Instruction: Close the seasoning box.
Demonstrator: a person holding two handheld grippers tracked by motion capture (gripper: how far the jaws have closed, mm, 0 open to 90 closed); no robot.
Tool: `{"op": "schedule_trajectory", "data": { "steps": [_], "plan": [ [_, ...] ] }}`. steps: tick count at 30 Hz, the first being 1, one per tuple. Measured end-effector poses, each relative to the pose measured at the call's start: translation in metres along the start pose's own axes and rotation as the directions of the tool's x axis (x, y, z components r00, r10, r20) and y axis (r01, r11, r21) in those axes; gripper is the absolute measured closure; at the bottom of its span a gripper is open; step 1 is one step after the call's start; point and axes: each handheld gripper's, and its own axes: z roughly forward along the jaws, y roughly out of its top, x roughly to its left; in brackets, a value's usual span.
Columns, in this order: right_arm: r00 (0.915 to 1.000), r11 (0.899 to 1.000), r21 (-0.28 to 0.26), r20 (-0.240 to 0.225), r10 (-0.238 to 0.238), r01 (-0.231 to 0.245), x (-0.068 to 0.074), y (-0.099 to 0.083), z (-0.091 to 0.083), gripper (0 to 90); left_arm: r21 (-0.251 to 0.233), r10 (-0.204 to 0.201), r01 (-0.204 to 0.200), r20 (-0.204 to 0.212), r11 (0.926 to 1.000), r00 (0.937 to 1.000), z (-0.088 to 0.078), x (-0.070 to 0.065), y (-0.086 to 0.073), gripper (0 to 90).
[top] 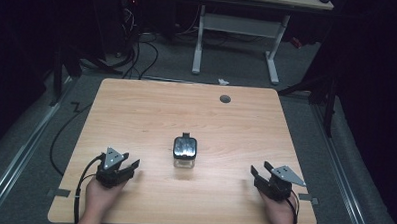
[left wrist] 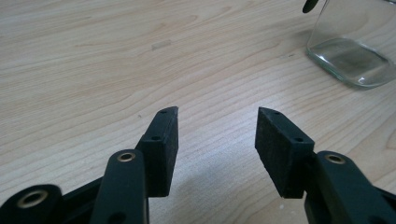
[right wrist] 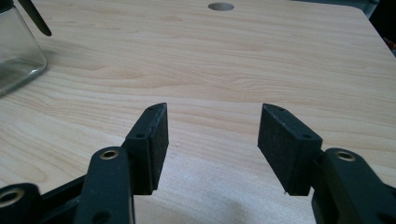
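High view, jar: clear square glass jar [top: 185,154] with dark lid, upright at mid-table, a small dark tab at its far edge.
High view, left gripper: left gripper [top: 130,167] down on the wooden table [top: 151,110], well left of jar and nearer the front edge; jaws spread, nothing between.
High view, right gripper: right gripper [top: 260,169] well right of jar, same depth; jaws spread, empty.
High view, landmark extras: round cable hole [top: 225,99] beyond jar, toward far edge.
Left gripper view, jaws: apart over bare wood, pads [left wrist: 164,142] free of any contact.
Left gripper view, jar: glass base [left wrist: 353,46] up and right of jaws, well clear.
Right gripper view, jaws: apart, empty, bare wood between.
Right gripper view, jar: jar corner [right wrist: 16,53] far left; cable hole [right wrist: 221,6] beyond.
Step (judged): both grippers parked either side of jar, nothing in hand; start or finish of jar handling, cannot tell which.
Next move (judged): if jar is to be taken, one gripper swung inward, jaws squared to flat glass sides.
Hard to make out: lid latch detail too small; jar top cut off in both gripper views; contents, if any, not discernible; room surround dark.
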Motion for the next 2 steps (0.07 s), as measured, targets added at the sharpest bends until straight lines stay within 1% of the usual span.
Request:
{"op": "schedule_trajectory", "data": {
  "steps": [2],
  "plan": [
    [0.9999, 1.0, -0.003, 0.001, -0.013, 0.013, 0.0002, 0.0005, 0.0011, 43.2, 0.005, 0.012, -0.012, 0.0, 0.9999, 0.9999, 0.0002, -0.0004, -0.0005, 49.9]
  ]
}}
